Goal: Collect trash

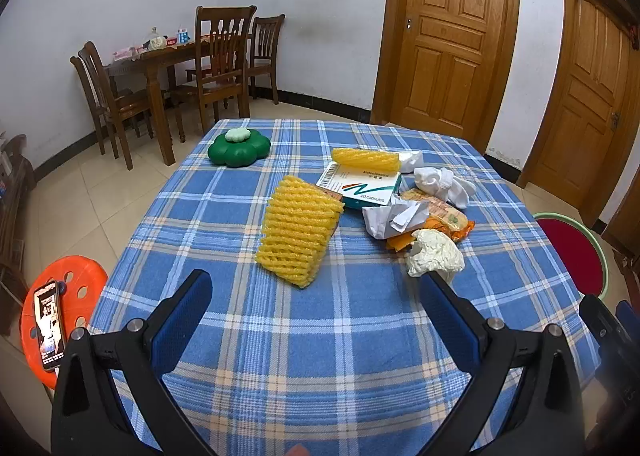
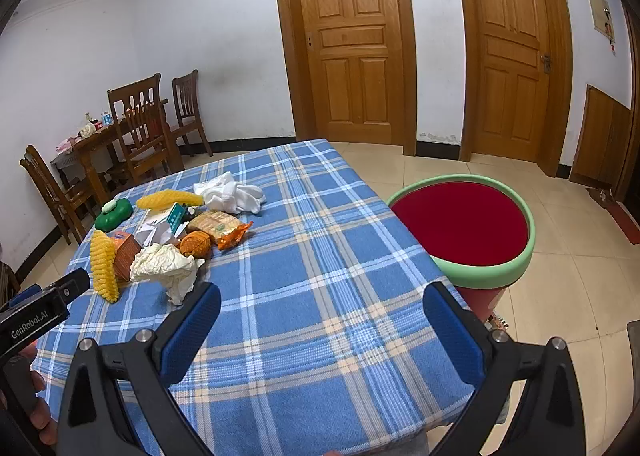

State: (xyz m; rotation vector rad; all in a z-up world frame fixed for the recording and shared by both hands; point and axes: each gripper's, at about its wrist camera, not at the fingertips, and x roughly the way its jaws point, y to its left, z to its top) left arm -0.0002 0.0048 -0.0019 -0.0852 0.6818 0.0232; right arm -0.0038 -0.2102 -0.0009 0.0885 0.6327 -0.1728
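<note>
1. Evidently nothing is collected yet: the red bin (image 2: 464, 228) with the green rim looks empty.
2. All the trash sits on the plaid table (image 1: 320, 336): yellow foam net (image 1: 298, 232), medicine box (image 1: 360, 186), crumpled paper (image 1: 434, 254), at about 12 to 1 o'clock of the left gripper (image 1: 316, 320).
3. The left gripper and the right gripper (image 2: 322, 328) both hover with jaws apart, holding nothing.
</note>
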